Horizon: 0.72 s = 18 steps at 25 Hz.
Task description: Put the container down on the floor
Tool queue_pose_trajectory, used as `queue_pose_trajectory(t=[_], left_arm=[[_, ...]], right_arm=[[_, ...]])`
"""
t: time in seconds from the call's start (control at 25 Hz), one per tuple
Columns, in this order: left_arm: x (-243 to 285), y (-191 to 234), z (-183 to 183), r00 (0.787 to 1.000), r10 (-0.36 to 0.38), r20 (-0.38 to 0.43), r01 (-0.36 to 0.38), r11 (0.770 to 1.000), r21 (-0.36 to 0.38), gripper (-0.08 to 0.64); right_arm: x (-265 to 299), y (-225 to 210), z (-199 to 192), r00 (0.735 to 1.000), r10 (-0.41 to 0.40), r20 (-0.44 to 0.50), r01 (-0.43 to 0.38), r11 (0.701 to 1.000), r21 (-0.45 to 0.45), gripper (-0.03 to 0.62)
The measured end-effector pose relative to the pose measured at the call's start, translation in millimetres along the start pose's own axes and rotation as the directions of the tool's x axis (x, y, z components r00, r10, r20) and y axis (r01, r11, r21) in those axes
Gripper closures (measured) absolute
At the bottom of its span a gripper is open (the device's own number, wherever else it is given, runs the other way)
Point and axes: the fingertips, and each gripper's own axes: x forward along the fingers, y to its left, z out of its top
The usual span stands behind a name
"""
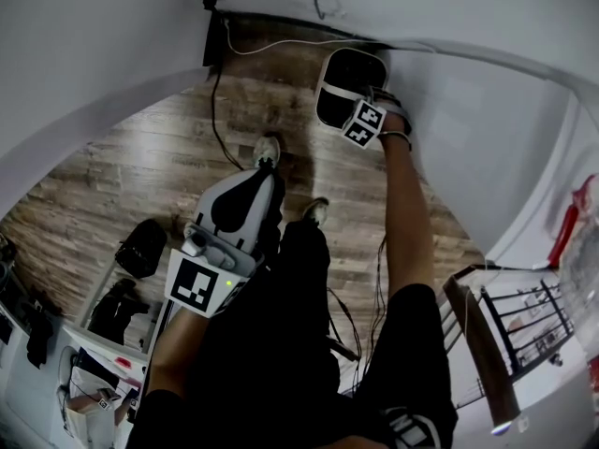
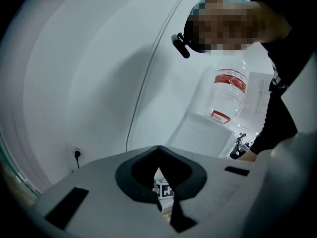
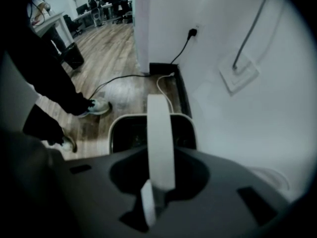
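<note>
Right now: the lowering step is judged to be under way, with the release not yet made.
Container: the container [image 1: 348, 80] is hung by its white handle [image 3: 159, 133] over the wooden floor [image 1: 112, 166], close to the wall [image 3: 257, 123] and a black cable [image 3: 124, 78]; whether its base is touching the boards cannot be told.
Right gripper: the right gripper [image 3: 152, 195] is clamped on that handle, jaws pressed to the strap, arm stretched low and forward.
Left gripper: the left gripper [image 1: 260, 178] is held back near the body, jaws brought together, nothing carried between them.
Next move: by judgement, the container is to be eased straight down until the base is seated flat, and only then are the jaws to be parted.
Watch for: a tilt could be caused if the handle is freed early.
</note>
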Motion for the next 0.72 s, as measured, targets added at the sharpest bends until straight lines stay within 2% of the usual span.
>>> queue_pose_trajectory(t=[0.08, 0.32, 0.72], left_arm=[[-3.5, -1.3, -0.1, 1.000, 0.003, 0.000, -0.003, 1.000, -0.003, 0.529], [-12.0, -1.8, 2.9, 1.000, 0.010, -0.006, -0.010, 1.000, -0.022, 0.529], [-42.0, -11.2, 44.3, 0.998, 0.022, 0.058, -0.021, 0.999, -0.026, 0.529]], right_arm=[[-3.0, -0.1, -0.2, 1.000, -0.002, -0.006, 0.002, 1.000, 0.008, 0.485], [-16.1, -1.6, 5.6, 1.000, -0.010, -0.013, 0.011, 1.000, 0.020, 0.465], [-73.5, 1.5, 10.0, 0.999, -0.027, -0.037, 0.030, 0.994, 0.105, 0.459]])
